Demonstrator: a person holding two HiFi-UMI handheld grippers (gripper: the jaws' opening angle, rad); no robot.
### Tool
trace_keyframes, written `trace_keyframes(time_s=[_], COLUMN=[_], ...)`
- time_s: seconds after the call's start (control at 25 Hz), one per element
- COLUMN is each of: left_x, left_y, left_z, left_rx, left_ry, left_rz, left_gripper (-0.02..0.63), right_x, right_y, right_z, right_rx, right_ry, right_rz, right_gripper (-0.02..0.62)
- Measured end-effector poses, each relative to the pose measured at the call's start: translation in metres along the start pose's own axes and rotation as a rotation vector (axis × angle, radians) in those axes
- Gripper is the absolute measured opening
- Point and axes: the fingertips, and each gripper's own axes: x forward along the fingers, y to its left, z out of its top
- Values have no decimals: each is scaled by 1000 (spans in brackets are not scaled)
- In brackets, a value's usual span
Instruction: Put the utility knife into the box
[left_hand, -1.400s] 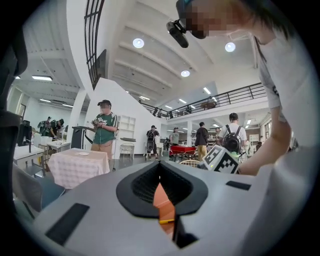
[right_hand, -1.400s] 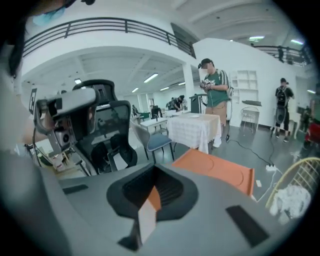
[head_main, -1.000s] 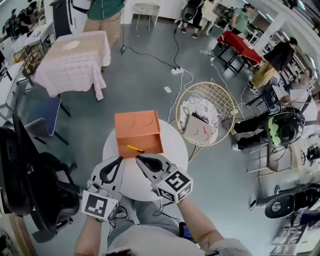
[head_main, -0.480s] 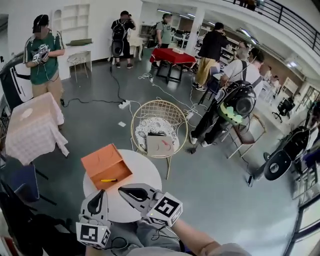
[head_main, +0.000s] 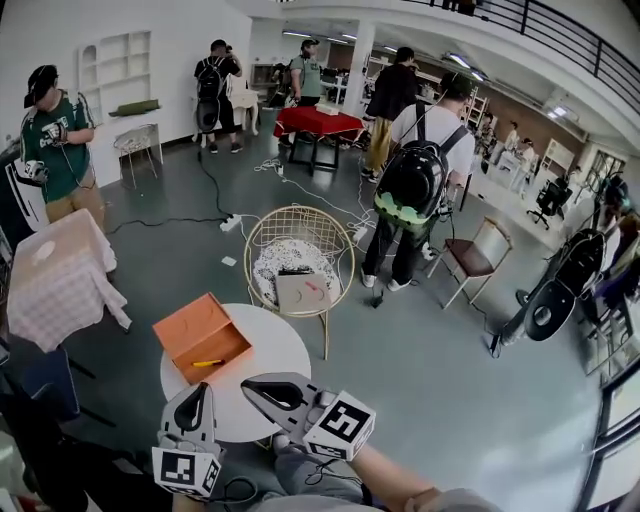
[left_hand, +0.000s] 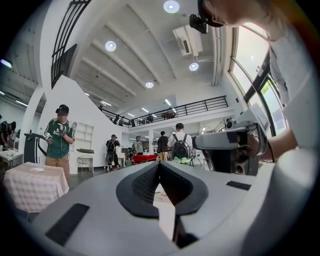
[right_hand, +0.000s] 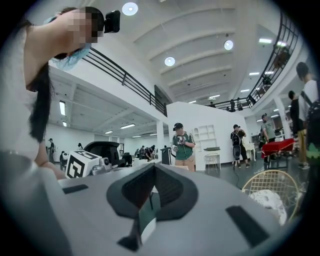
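**Knife looks to be in the box, both grippers empty**

It's a big, busy hall with people standing about. In the head view the person is at a small round white table (head_main: 275, 350). An orange box (head_main: 190, 322) sits open on its far left part.

Both tools hover over the near edge of the table, well short of the box. The left gripper (head_main: 204, 386) has its jaws pressed together with nothing between them, as its own view (left_hand: 159, 163) shows plainly. The right gripper (head_main: 246, 384) is the same, tips meeting and empty (right_hand: 154, 164).

The yellow utility knife (head_main: 207, 362) lies flat on the darker near part of the box, which I take for its inside. I can't quite see a rim around it.

So the placing looks done to me. If the knife needs nudging in, one gripper would have to spread its jaws and reach forward across the table.

The only print is the black-and-white square markers on the gripper cubes (head_main: 347, 422). I can read no brand or words.
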Motion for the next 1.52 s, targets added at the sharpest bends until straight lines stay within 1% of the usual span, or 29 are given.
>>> trace_keyframes(time_s=[0.28, 0.72, 0.84, 1.28, 1.52], left_x=[-12, -30, -34, -48, -47], left_y=[-6, -18, -18, -21, -23], left_z=[0, 15, 14, 18, 25], left_rx=[13, 20, 24, 18, 35], left_ry=[-1, -13, -16, -23, -42], left_rz=[-12, -18, -21, -6, -33], left_gripper=[9, 9, 9, 9, 9], right_x=[-7, -13, -10, -11, -9], right_y=[16, 35, 39, 51, 52], right_z=[-1, 9, 6, 5, 13], right_rx=[1, -18, -21, -23, -52], right_ry=[-20, -36, -39, -40, -61], right_rz=[0, 12, 18, 37, 26], right_gripper=[6, 6, 6, 6, 6])
